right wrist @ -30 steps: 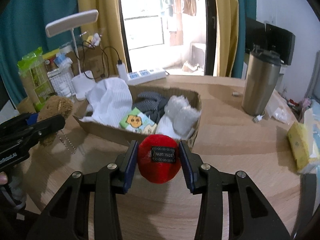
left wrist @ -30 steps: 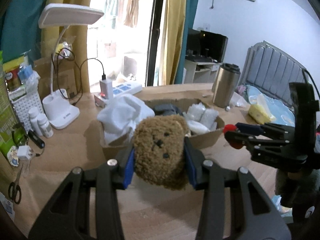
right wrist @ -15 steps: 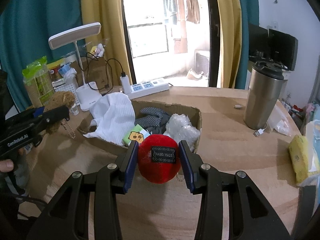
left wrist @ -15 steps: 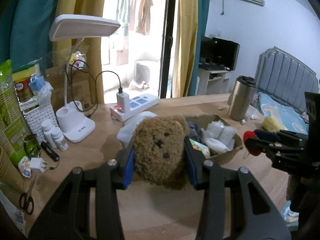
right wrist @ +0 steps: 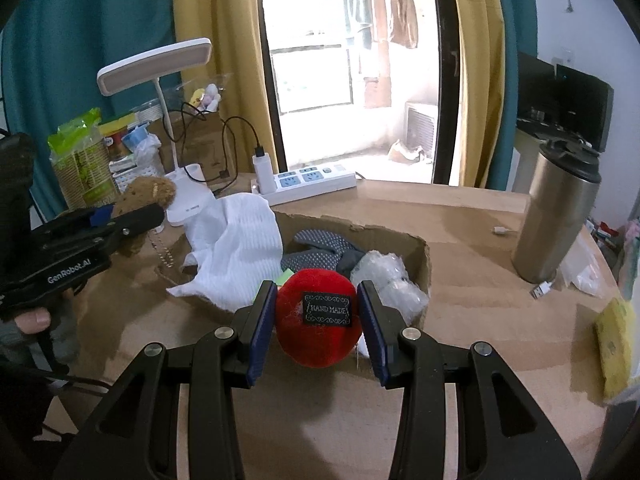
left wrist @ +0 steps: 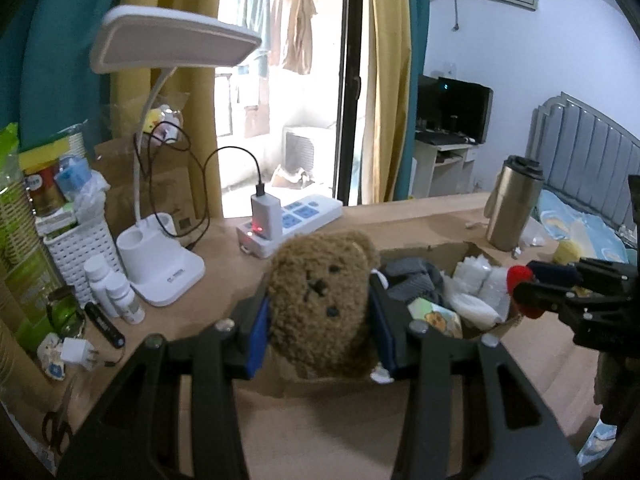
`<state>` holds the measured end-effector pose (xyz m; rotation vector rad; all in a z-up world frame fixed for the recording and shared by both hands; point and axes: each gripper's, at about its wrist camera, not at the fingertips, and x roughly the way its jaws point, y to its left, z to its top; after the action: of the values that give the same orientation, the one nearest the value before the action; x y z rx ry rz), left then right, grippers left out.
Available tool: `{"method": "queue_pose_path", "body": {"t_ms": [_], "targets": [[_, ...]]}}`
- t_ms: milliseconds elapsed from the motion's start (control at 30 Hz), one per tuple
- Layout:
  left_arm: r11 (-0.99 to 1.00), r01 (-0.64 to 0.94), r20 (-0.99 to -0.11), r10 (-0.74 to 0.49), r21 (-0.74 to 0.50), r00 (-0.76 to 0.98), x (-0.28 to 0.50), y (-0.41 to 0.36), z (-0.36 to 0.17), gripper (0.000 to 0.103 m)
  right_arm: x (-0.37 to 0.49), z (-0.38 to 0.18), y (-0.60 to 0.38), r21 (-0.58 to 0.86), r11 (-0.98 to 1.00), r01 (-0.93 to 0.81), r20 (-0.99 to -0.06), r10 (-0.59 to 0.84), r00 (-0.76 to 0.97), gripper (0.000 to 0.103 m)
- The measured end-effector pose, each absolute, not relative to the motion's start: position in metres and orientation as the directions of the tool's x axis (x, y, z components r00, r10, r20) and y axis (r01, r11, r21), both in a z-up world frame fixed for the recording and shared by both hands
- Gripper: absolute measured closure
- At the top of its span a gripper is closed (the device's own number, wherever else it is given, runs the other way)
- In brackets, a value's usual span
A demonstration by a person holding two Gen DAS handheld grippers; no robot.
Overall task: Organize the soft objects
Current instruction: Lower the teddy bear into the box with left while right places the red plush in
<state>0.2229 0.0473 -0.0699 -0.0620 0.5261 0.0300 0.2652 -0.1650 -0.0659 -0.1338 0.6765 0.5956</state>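
My left gripper [left wrist: 320, 320] is shut on a brown plush bear [left wrist: 322, 300] and holds it in the air in front of the near-left side of a shallow cardboard box [right wrist: 420, 252]. My right gripper [right wrist: 318, 320] is shut on a red felt ball [right wrist: 316, 316] with a black "HAND MADE" label, held in front of the box's near edge. In the box lie a white cloth [right wrist: 240, 252], grey dotted fabric [right wrist: 324, 248], a small printed packet [left wrist: 436, 316] and white wrapped bundles [right wrist: 384, 276]. The left gripper with the bear shows in the right wrist view [right wrist: 136, 212]; the right gripper shows in the left wrist view [left wrist: 524, 288].
A white desk lamp [left wrist: 160, 276], a power strip with a charger [left wrist: 288, 220], a white basket [left wrist: 76, 248], small bottles [left wrist: 116, 292] and scissors [left wrist: 56, 428] stand at the left. A steel tumbler [right wrist: 556, 216] and a yellow sponge [right wrist: 612, 348] are at the right.
Both grippers have risen and drawn back from the box while still holding the bear and the red ball. The box contents look unchanged.
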Motion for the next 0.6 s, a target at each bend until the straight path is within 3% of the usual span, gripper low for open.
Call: {"method": "queue_pose_path", "body": {"t_ms": [600], "targets": [[0.983,0.064,-0.616,-0.157,-0.171,0.772,0.283,0.037,-0.121,0.057,0.305,-0.084,-0.139,0.069,0.813,-0.578,-0.657,0.473,0.587,0.059]]}}
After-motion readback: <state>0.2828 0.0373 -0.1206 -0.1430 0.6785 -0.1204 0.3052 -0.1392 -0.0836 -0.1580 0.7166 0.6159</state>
